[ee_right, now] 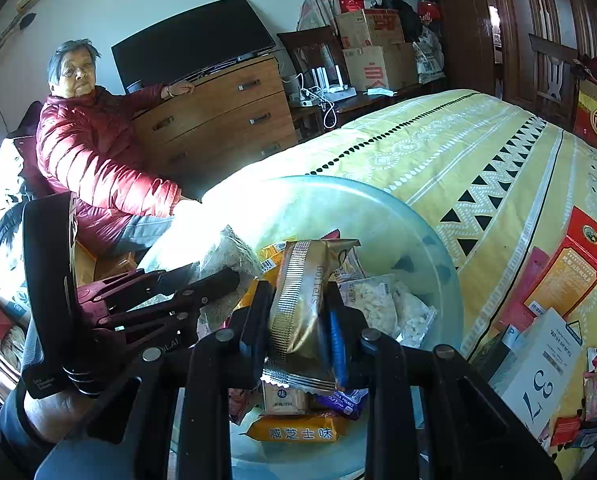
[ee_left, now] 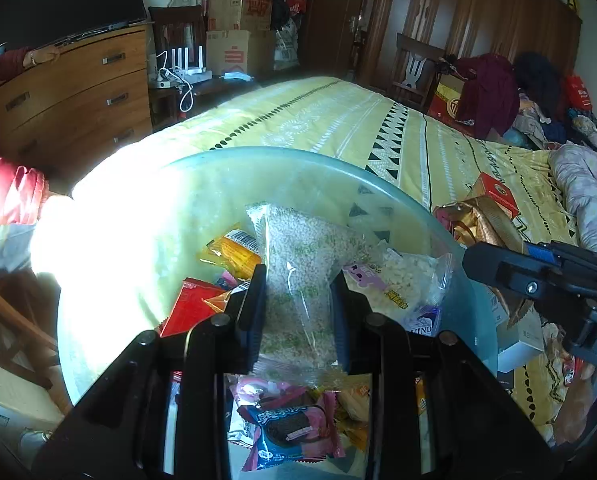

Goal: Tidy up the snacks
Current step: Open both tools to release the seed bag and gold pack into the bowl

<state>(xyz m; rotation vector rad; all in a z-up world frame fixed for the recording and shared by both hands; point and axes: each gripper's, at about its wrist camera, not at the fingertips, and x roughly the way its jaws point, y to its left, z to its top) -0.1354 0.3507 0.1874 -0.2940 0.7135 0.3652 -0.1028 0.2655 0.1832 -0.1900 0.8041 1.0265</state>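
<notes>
The left gripper (ee_left: 298, 292) has its fingers (ee_left: 254, 300) pressed on a clear bag of pale grain-like snack (ee_left: 298, 264), held over the round glass counter (ee_left: 378, 184). The right gripper (ee_right: 298, 316) has its fingers (ee_right: 254, 316) nearly together on a gold foil packet (ee_right: 302, 292), upright above the same counter. At six o'clock under it lies an orange snack pack (ee_right: 294, 432); at three o'clock a clear bag of white pieces (ee_right: 374, 304). A person in a red jacket (ee_right: 94, 156) sits at ten o'clock.
</notes>
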